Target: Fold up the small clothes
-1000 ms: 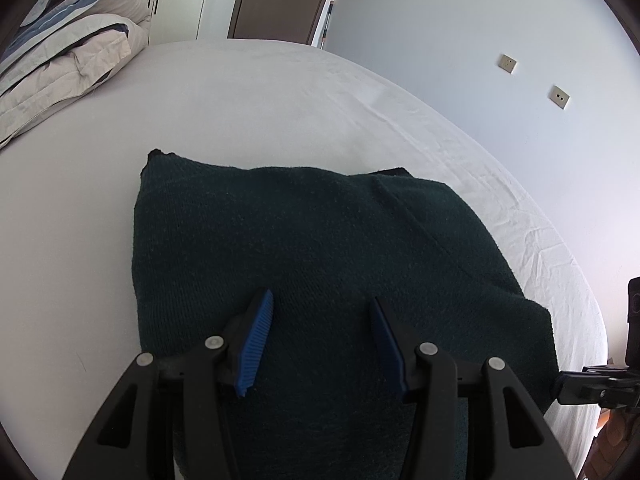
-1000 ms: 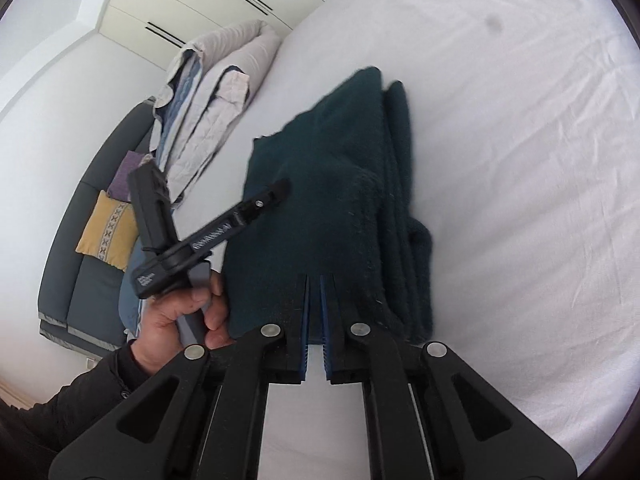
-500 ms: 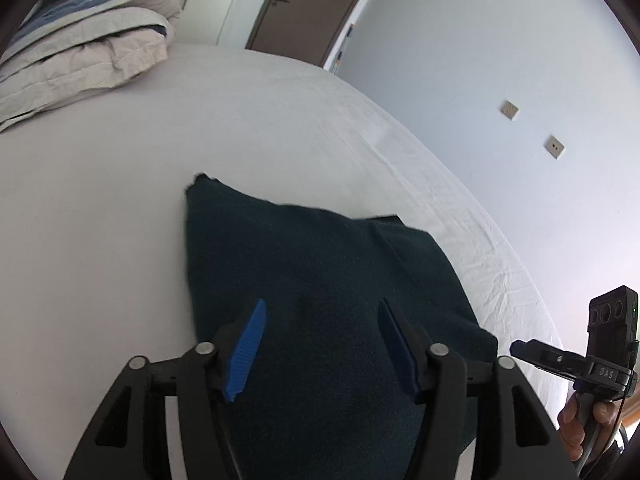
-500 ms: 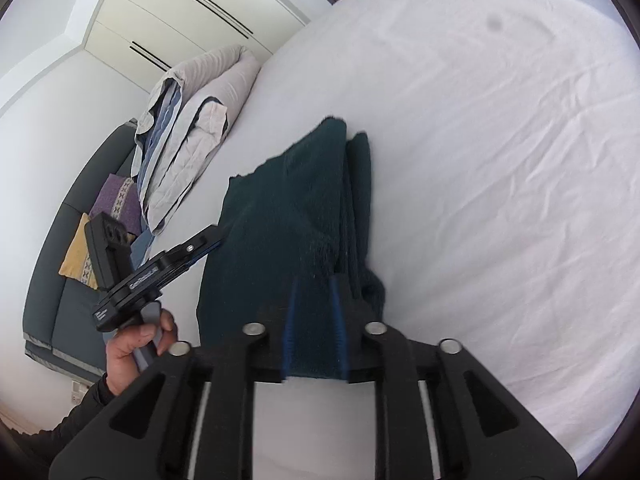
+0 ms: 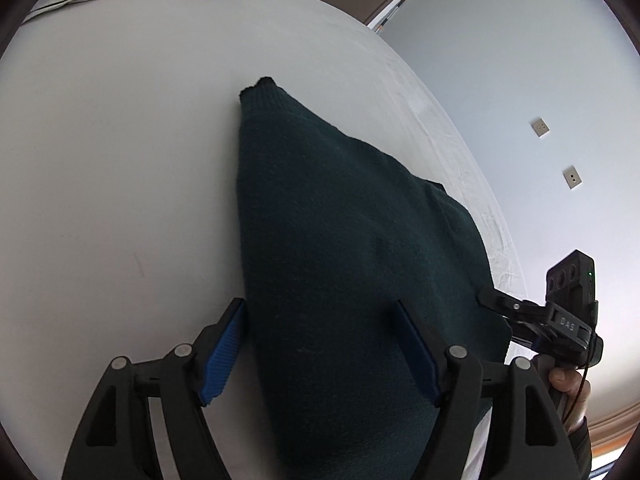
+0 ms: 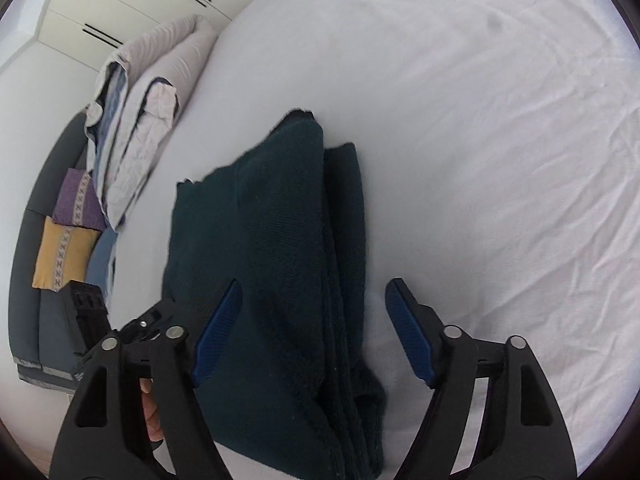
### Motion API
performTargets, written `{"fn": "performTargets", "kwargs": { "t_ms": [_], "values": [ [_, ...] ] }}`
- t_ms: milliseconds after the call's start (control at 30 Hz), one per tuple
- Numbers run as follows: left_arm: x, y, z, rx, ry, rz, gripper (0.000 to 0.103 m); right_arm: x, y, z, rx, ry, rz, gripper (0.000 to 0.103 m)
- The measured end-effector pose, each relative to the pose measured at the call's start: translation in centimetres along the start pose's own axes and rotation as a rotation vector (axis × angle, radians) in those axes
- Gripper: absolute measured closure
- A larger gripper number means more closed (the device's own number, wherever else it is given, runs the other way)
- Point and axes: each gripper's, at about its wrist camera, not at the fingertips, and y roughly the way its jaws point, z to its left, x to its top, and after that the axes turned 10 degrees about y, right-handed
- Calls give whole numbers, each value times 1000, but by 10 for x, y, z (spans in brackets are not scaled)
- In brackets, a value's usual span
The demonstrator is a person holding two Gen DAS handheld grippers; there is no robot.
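Jaws on the left gripper (image 5: 320, 356) and right gripper (image 6: 314, 330) have just been opening (nothing held), so the green sweater (image 6: 272, 264) lies folded near the bed's (image 6: 500, 160) edge.

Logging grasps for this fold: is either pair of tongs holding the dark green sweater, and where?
Neither. Both the left tongs and right tongs, which have just been opening, stand open above the folded sweater, pads clear.

My right gripper (image 6: 314, 330) has just been opening, its jaws clear of the folded dark green sweater (image 6: 276, 280) on the white bed (image 6: 500, 160); bedding (image 6: 152, 112) lies at ten o'clock.
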Motion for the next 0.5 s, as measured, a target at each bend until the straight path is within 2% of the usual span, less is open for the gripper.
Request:
{"fn": "performTargets", "kwargs": {
  "t_ms": [67, 100, 200, 333, 433, 500],
  "values": [
    [2, 8, -8, 36, 37, 23, 27, 3, 7, 5, -9, -15, 6, 46],
    [4, 10, -10, 43, 45, 26, 27, 4, 10, 7, -13, -14, 14, 52],
    [7, 12, -12, 54, 35, 35, 37, 3, 18, 19, -72, -53, 25, 66],
    [10, 12, -22, 113, 80, 54, 49, -11, 24, 56, -235, -204, -25, 78],
    [11, 8, -36, 165, 136, 62, 59, -29, 30, 87, -385, -340, -86, 81],
    [12, 4, -41, 185, 164, 63, 62, -38, 31, 101, -435, -390, -114, 81]
  ]
}}
